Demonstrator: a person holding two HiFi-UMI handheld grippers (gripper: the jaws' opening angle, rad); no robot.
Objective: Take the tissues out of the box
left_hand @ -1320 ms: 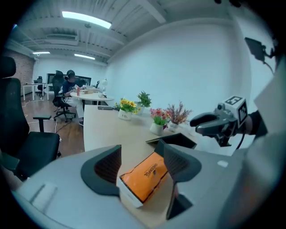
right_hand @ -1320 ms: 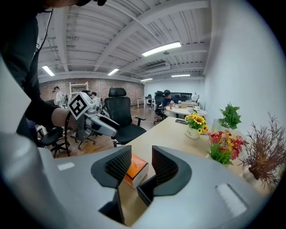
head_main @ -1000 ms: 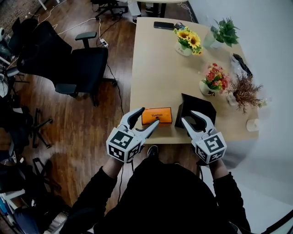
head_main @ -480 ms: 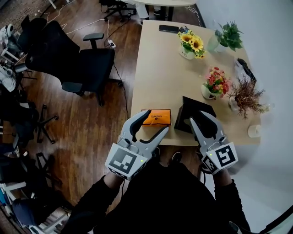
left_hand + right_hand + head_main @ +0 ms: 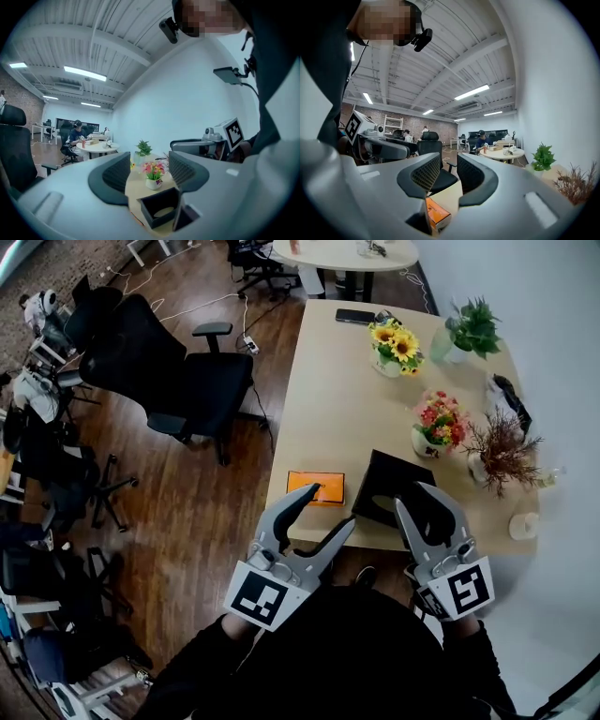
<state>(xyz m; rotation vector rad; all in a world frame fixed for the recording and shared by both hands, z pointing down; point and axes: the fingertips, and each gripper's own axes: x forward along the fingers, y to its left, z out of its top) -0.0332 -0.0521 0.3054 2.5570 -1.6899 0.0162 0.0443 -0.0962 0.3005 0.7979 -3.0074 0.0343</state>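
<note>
A black tissue box [image 5: 397,480] with an oval slot stands near the front edge of the wooden table [image 5: 337,399]. An orange packet [image 5: 316,487] lies flat to its left. My left gripper [image 5: 330,506] hovers at the table's front edge beside the orange packet, with nothing between its closing jaws. My right gripper [image 5: 413,497] hangs over the box's near side, its jaws closing too and holding nothing. The left gripper view looks over the black box [image 5: 159,211] between its jaws. The right gripper view shows the orange packet [image 5: 437,214] below its jaws.
On the table stand a pink flower pot [image 5: 437,420], a sunflower pot [image 5: 394,339], a green plant [image 5: 469,329] and dried twigs [image 5: 502,448]. A phone [image 5: 356,316] lies at the far end. Black office chairs [image 5: 178,371] stand on the wooden floor at left.
Both grippers have drawn back toward my body, from over the packet and box to the table's front edge. Both pairs of jaws stand narrower than before.
</note>
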